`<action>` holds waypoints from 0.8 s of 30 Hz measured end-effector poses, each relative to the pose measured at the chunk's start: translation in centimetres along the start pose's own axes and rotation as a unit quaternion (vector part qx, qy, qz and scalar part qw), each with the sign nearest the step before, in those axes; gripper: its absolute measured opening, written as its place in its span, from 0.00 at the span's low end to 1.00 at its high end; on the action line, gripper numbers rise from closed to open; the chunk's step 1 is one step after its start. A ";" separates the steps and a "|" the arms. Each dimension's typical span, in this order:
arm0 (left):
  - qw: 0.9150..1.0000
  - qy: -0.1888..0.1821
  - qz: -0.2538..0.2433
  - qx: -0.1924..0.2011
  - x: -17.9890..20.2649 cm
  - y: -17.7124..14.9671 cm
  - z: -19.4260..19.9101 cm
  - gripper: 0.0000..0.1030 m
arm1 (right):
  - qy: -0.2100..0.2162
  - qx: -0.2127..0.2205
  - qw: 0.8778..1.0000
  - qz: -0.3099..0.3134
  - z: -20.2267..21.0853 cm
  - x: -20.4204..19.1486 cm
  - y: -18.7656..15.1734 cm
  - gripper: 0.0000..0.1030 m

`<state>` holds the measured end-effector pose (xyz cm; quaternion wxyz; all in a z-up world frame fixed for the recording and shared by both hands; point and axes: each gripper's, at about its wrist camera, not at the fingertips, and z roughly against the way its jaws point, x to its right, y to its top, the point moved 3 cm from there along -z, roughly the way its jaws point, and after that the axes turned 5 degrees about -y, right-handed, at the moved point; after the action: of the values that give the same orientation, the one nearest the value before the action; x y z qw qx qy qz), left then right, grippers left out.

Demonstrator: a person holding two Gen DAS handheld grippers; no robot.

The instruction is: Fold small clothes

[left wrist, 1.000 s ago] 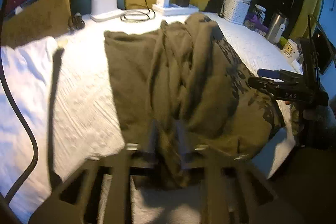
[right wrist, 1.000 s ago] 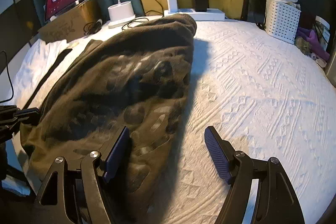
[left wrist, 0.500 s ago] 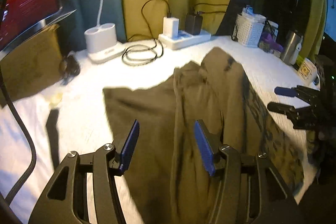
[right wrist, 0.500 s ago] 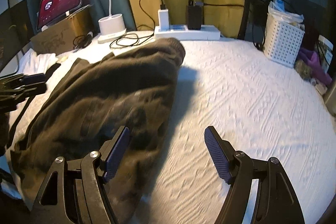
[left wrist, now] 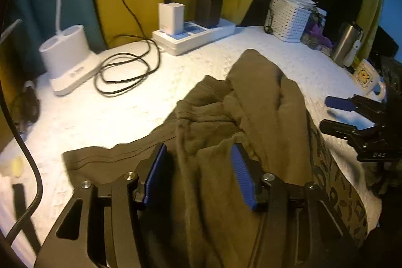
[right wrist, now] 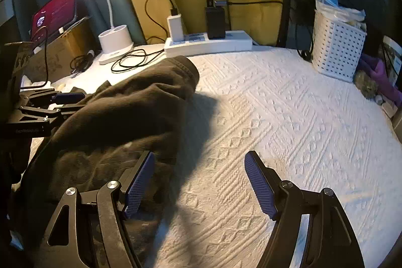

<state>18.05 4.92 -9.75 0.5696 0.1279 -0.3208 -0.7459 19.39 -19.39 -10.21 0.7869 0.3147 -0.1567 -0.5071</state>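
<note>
left claw: jaws have just been closing in, after standing wider half a sec ago. A ridge of the olive garment runs up between the blue pads, but I can't see either pad actually pressing on it, so not a grip as far as I can tell.
right claw: wide open, nothing in it, same gap as a second ago. Left pad hangs over the edge of the cloth, right pad over bare bedspread.
what changed: from the left wrist view the lamp base and power strip look much closer than a second ago, and the garment's far end now sits bunched up just ahead of the pads.
white basket: perforated plastic, at the far right of the bed, stuffed with what looks like plastic packets or bags, can't make out more.
lamp base cup: white tub shape, can't see inside it.
power strip: white, at the far edge of the bed, with a white charger and a black one plugged in, black cable looped on the bedspread beside it.
the garment: lies on the white textured bedspread, left of middle from the right wrist view. Olive-brown, crumpled into long folds, darker leopard-ish print along its right edge, a flat stitched hem spread out to the left.
</note>
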 end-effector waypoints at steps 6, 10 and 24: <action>1.000 -0.006 -0.003 0.014 0.6 0.1 0.7 0.04 | -0.004 -0.010 1.000 -0.012 -0.8 0.5 -0.2 0.73; 0.999 0.006 0.002 0.047 1.0 0.5 2.8 0.03 | -0.004 -0.008 1.000 -0.008 -0.7 0.2 -0.1 0.73; 0.987 0.109 0.071 0.090 -6.6 -2.2 6.6 0.01 | 0.018 0.000 0.999 0.040 -1.4 -5.0 0.7 0.73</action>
<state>14.84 13.58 -7.28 0.6385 0.2359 -0.3311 -0.6534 18.45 -14.23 -10.47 0.8093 0.3167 -0.1550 -0.4697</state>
